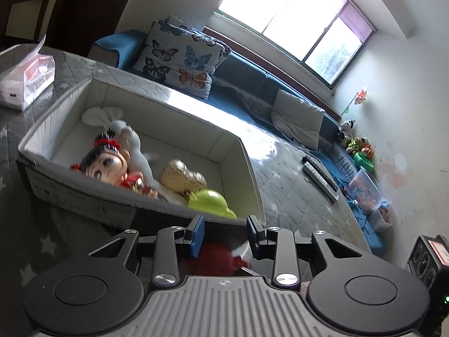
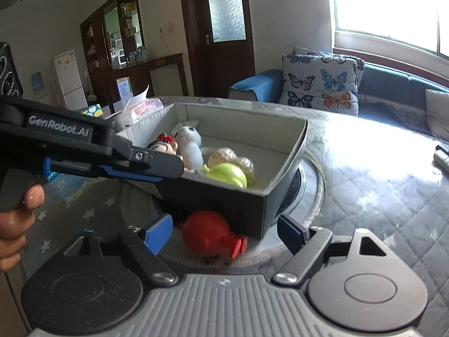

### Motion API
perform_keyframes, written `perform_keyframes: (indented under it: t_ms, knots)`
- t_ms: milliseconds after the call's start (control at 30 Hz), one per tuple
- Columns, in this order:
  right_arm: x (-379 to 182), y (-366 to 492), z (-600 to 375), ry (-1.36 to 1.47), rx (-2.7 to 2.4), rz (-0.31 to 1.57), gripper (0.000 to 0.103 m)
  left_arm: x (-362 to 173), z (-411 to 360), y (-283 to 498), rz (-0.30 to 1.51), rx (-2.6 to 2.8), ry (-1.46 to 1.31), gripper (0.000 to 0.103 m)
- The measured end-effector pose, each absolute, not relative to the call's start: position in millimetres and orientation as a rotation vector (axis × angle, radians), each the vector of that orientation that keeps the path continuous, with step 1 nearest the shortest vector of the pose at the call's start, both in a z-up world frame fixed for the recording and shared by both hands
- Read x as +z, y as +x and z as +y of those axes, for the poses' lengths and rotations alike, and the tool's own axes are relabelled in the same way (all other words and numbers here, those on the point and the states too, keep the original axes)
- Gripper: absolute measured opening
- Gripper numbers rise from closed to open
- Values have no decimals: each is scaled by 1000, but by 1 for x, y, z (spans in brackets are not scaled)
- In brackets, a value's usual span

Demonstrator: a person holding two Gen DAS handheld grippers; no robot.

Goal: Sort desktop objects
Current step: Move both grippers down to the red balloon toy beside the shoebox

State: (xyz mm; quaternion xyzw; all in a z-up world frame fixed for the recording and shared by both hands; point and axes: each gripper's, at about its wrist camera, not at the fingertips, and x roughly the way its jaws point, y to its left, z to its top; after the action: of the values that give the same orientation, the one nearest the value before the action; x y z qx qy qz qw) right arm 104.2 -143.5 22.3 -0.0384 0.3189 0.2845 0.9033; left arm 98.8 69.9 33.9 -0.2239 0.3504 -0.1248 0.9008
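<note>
A red vase-shaped toy (image 2: 210, 234) lies on its side on the worktop (image 2: 378, 174), just outside the grey storage box's (image 2: 283, 174) near wall. The right hand-held gripper (image 2: 224, 231) spreads wide around it, holding nothing. The left hand-held gripper (image 1: 226, 231) hovers above it, partly open and empty, probably clearing the way.

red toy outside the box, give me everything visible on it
The red toy is a smooth, glossy, plastic-looking piece with a rounded bulb body, a narrow neck and a flared end, lying on its side. It sits on the quilted table cover just outside the grey box, close to its near wall; contact there is unclear. It lies between the open fingers of the right gripper, unheld. In the left wrist view it is blurred.
</note>
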Motion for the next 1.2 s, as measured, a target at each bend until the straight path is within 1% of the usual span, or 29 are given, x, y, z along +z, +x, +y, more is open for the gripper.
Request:
perform_keyframes:
  t_ms: [467,1200]
  knots:
    - [-6,100,-139,-63,581,724,84,14,63,97,797,-247,-461,35]
    - [-20,109,-123,-94,578,767,84,-8,53,108,881,-248,-438,36]
